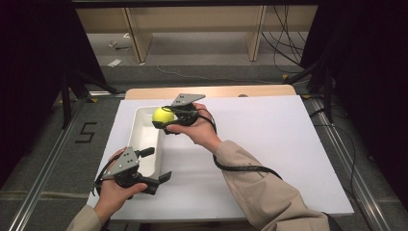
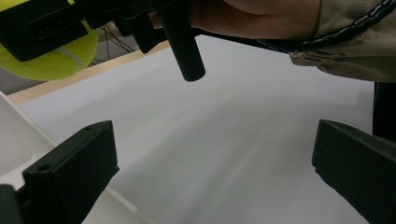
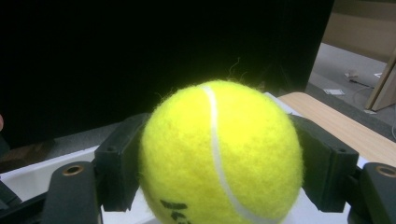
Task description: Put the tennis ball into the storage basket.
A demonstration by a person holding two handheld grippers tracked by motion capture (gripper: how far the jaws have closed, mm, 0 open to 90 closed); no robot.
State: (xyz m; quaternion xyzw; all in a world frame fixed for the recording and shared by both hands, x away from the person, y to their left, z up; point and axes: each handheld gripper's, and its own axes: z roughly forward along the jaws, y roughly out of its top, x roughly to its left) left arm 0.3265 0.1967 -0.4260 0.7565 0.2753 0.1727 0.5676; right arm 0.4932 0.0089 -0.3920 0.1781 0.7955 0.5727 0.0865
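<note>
1. The desk (image 1: 269,144), covered by a white sheet, takes up most of the high view. It gives a dropped ball a flat, open run toward its edges.
2. A white tray (image 1: 144,144) lies lengthwise on the left part of the desk. Its walls look low, so a ball let go from a height could, I judge, bounce out again.
3. The left tongs (image 1: 156,166) rest at the tray's near right corner, spread wide with nothing between them; the left gripper view shows bare white sheet between the two black jaws. If this hand presses on the rim, the tray might shift just as the ball comes down.
4. The right tongs (image 1: 161,118) hang over the far end of the tray and pinch the ball between both pads, as the right gripper view shows.
5. The tennis ball (image 3: 219,154) is clear of the tray floor, held in the air above the tray's far right part.
   - The grip sits on a round, fuzzy surface, so a loosened squeeze or a tilt of the wrist could let it roll out early.
   - It hangs close to the tray's right wall; released there, it may strike the rim and land on the desk instead.
</note>
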